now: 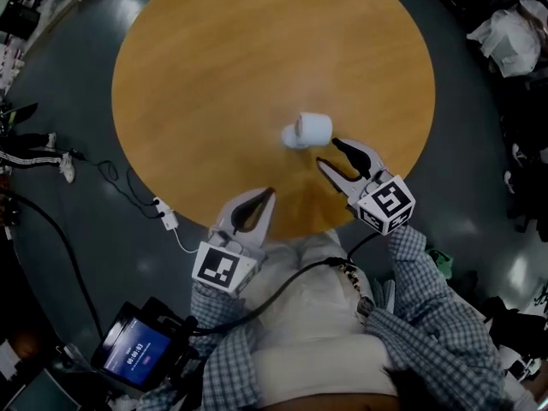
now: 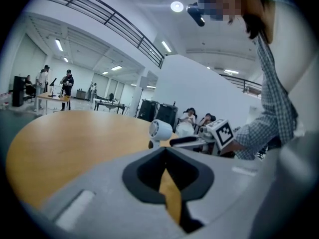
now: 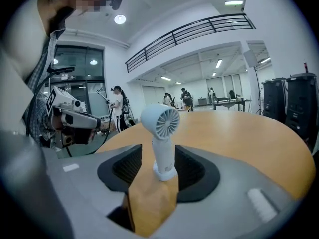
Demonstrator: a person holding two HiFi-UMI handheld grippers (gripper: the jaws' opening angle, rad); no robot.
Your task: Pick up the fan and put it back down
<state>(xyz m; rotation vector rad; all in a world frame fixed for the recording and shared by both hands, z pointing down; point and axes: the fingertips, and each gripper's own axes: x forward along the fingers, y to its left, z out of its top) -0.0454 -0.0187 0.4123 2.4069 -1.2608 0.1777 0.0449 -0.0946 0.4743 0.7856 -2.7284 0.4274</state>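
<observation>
The small white fan point(image 1: 308, 130), a round grilled head on a short stem with a flared foot, stood upright on the round wooden surface point(image 1: 214, 75). The right hand-held gripper point(image 1: 328, 151) was open, with the fan just ahead of its parted jaws and untouched. The left hand-held gripper point(image 1: 269, 193) was closed and empty.

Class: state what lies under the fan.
The fan stands upright on the wooden table; nothing else shows beneath it. Its base covers the spot it stands on, so that patch is hidden.
</observation>
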